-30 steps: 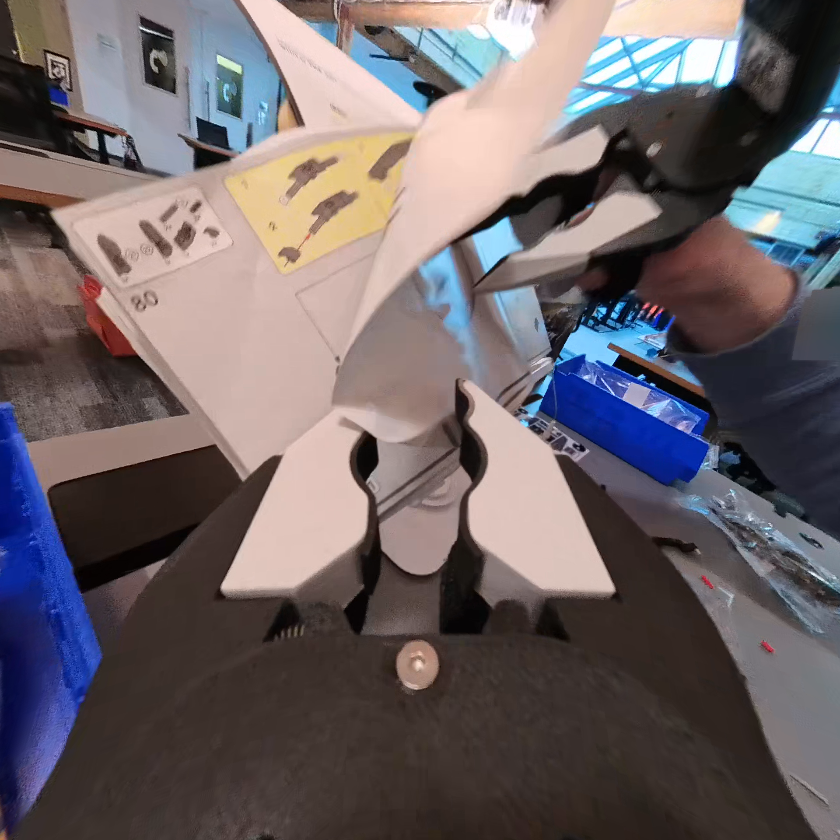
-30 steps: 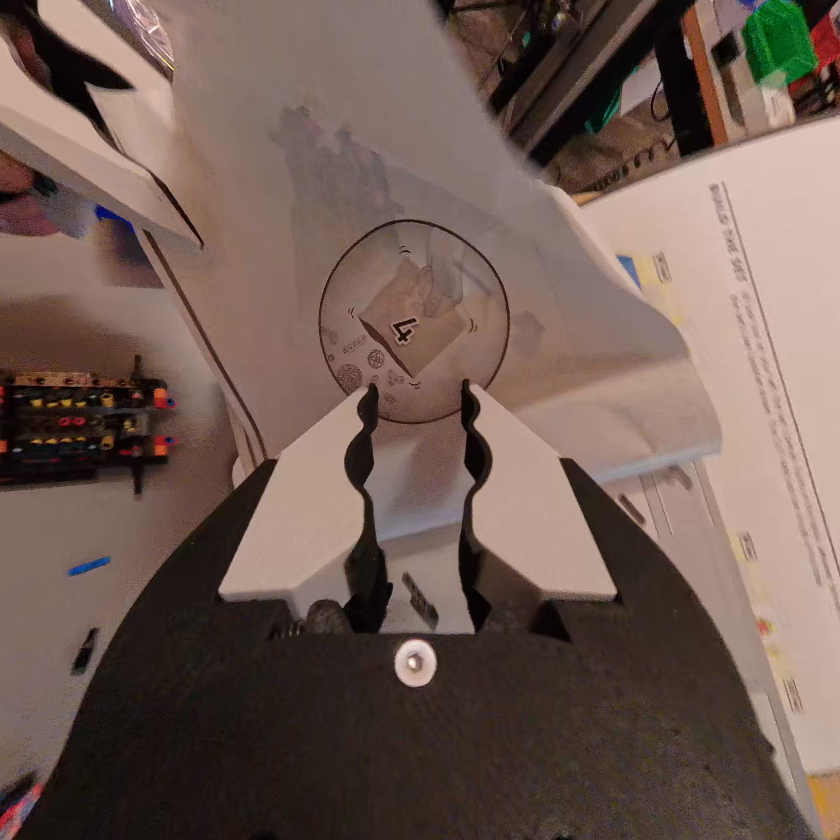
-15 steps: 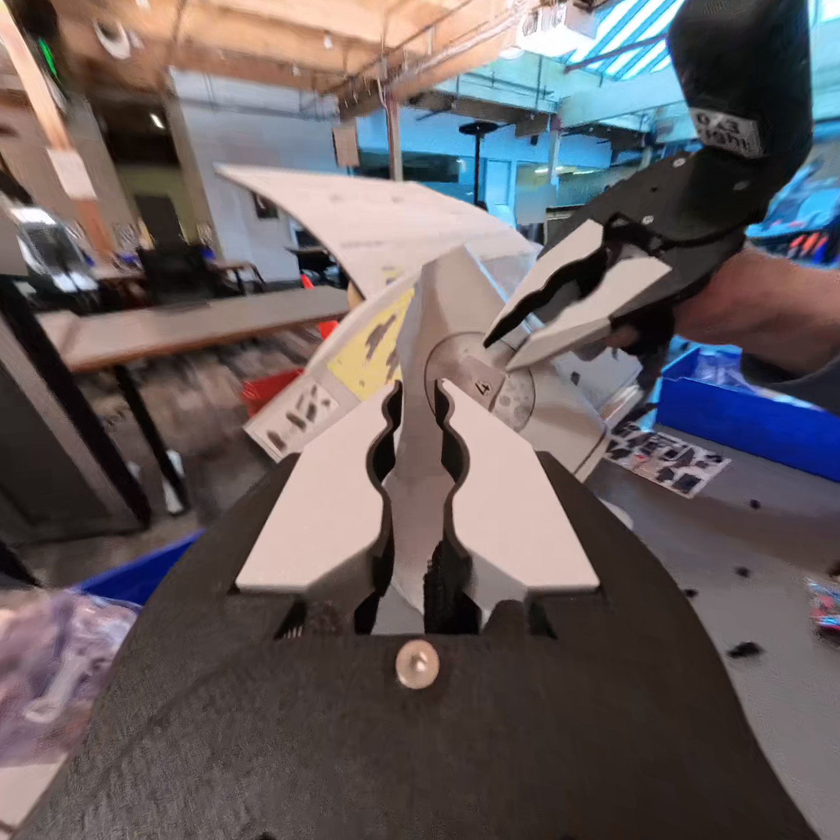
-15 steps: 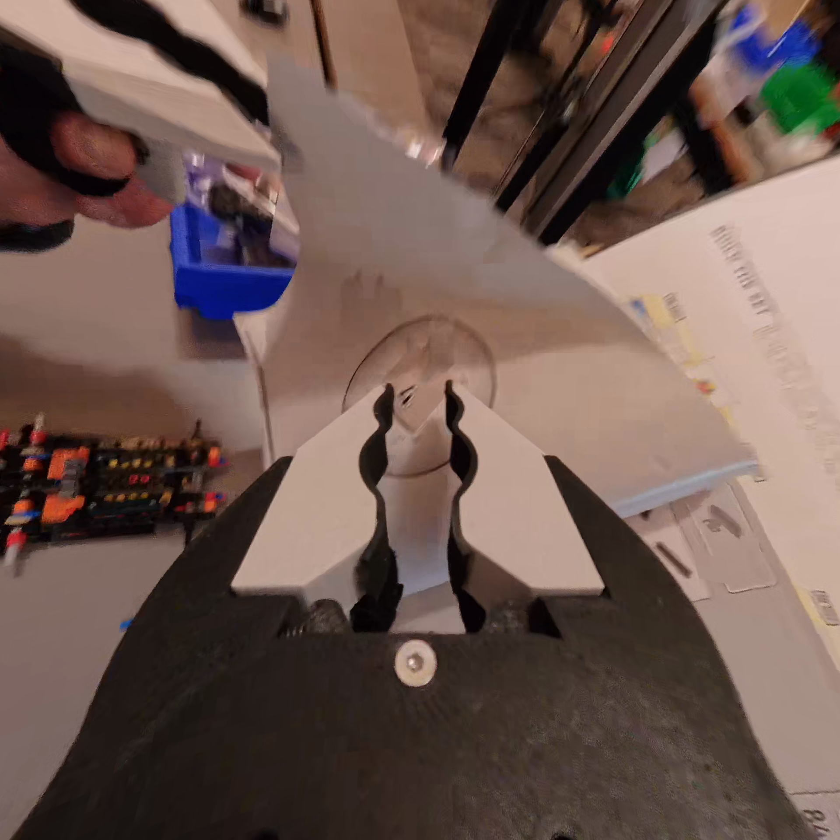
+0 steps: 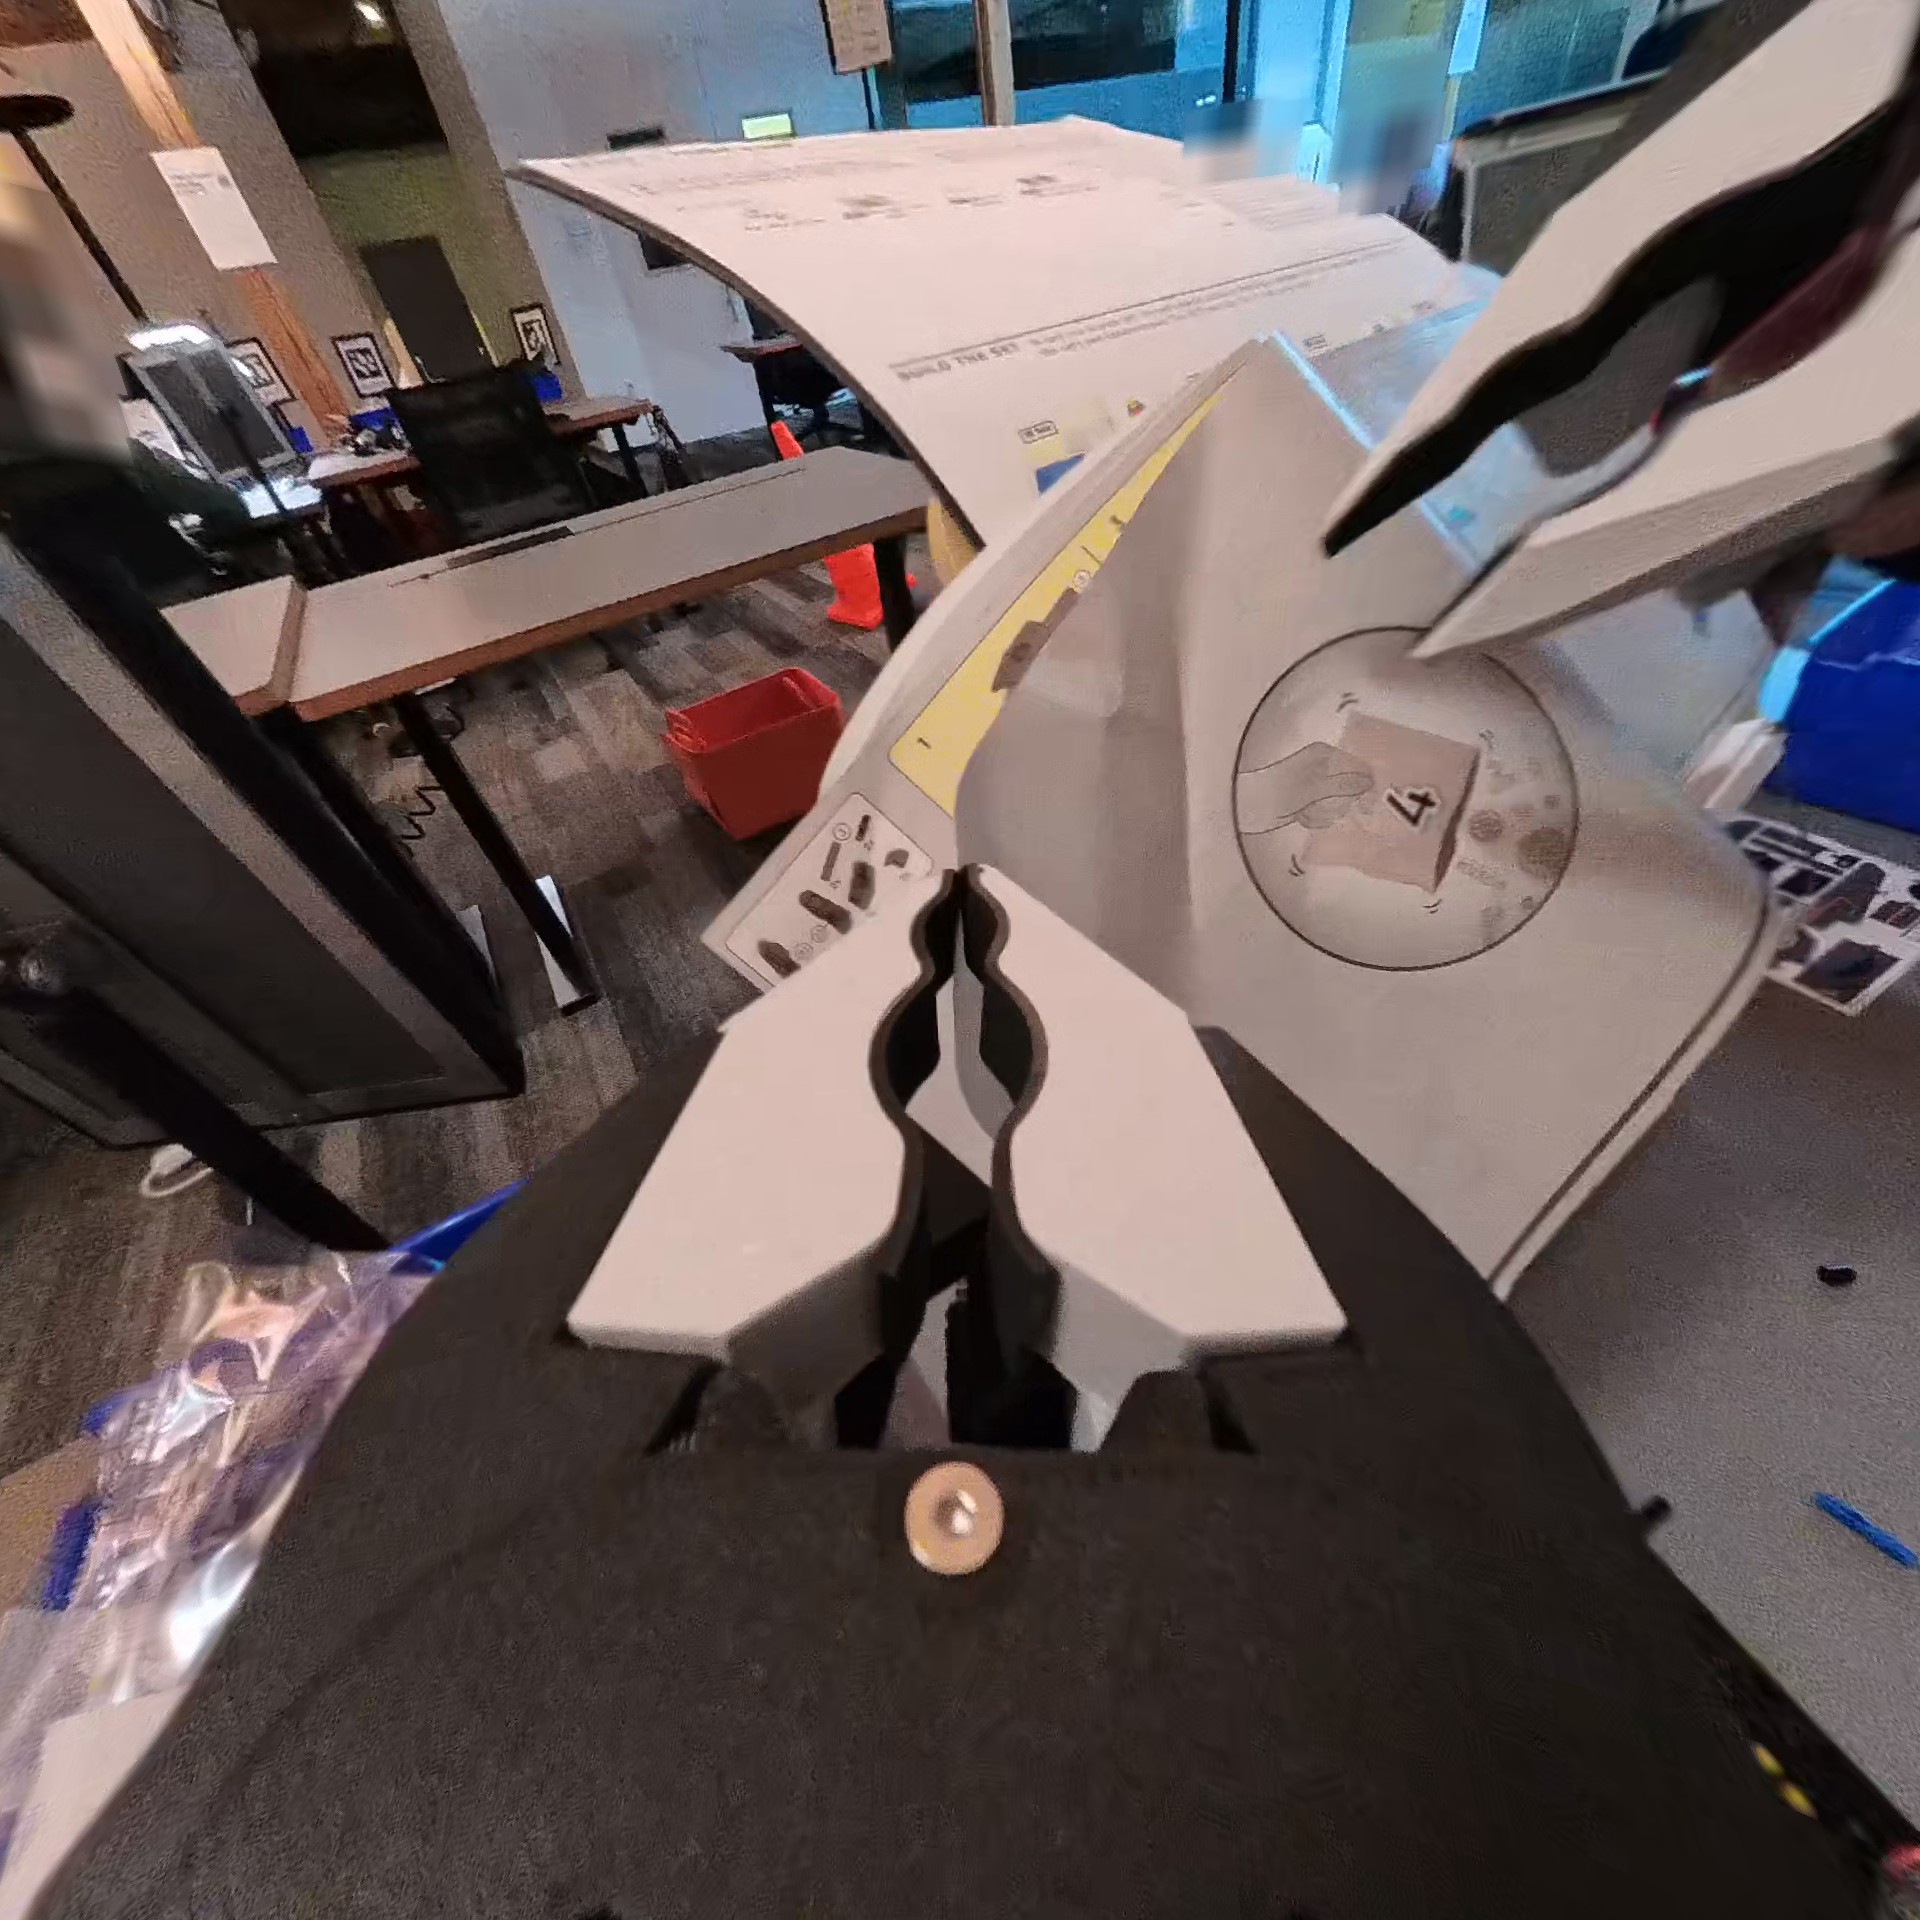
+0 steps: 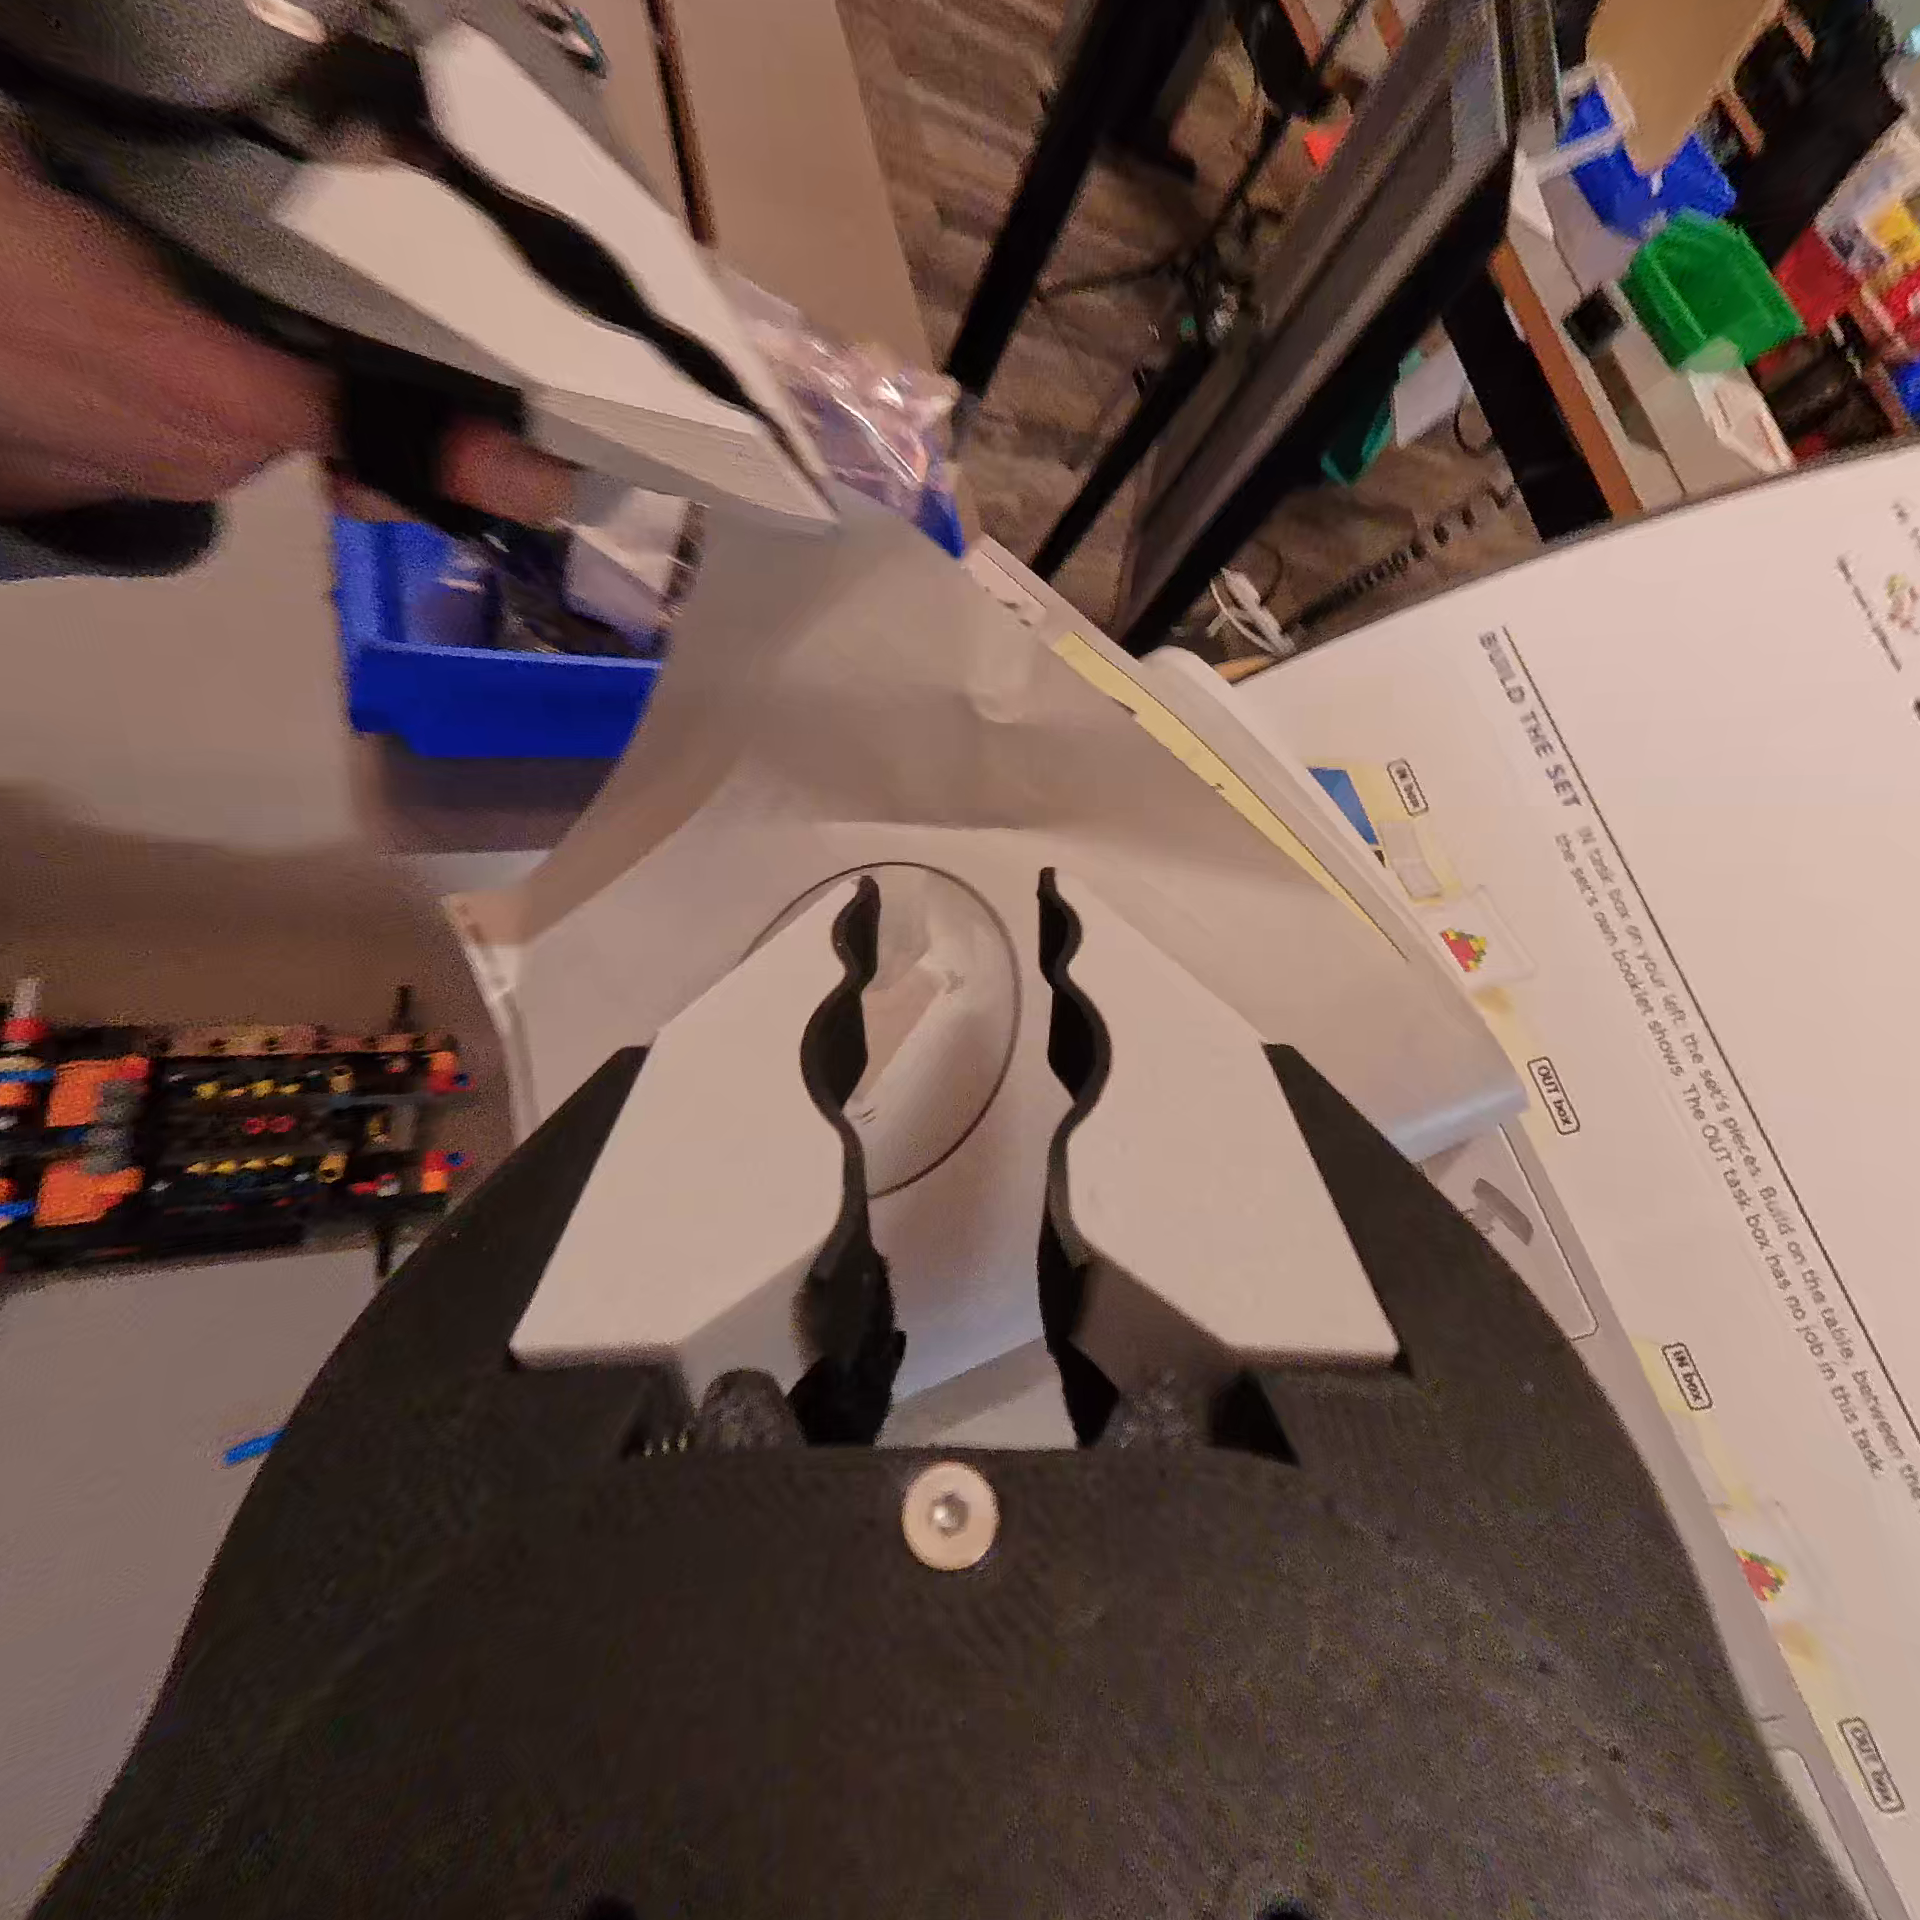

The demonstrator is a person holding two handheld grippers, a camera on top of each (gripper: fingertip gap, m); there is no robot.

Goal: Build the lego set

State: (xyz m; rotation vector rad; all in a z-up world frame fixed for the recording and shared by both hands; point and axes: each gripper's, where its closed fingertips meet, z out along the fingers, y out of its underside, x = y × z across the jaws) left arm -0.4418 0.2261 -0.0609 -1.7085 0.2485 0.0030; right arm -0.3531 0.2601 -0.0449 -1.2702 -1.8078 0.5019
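Observation:
The instruction booklet (image 5: pixel 1299 1039) stands open, and one page with a round drawing is lifted and curled. My left gripper (image 5: pixel 961 883) is shut on that page's edge. It also shows at the top left of the right wrist view (image 6: pixel 582 312), pinching the page. My right gripper (image 6: pixel 954 883) is open with nothing between its jaws and hovers just over the same page (image 6: pixel 935 748). In the left wrist view it (image 5: pixel 1382 592) is at the upper right, with its lower finger tip against the page. A partly built black and orange lego model (image 6: pixel 208 1122) lies on the table at the left.
A large white printed sheet (image 6: pixel 1714 883) curves up beside the booklet. A blue bin (image 6: pixel 488 675) with bags stands behind it. Clear bags of parts (image 5: pixel 156 1455), a sticker sheet (image 5: pixel 1839 914) and a small blue piece (image 5: pixel 1860 1543) lie on the table. A red bin (image 5: pixel 758 748) sits on the floor. Some 10 centimetres of space lies between my two pairs of fingers.
My left gripper has closed on the page and swung with it. The page has come over and now shows its round drawing. My right gripper's jaws have spread wider than half a second ago.

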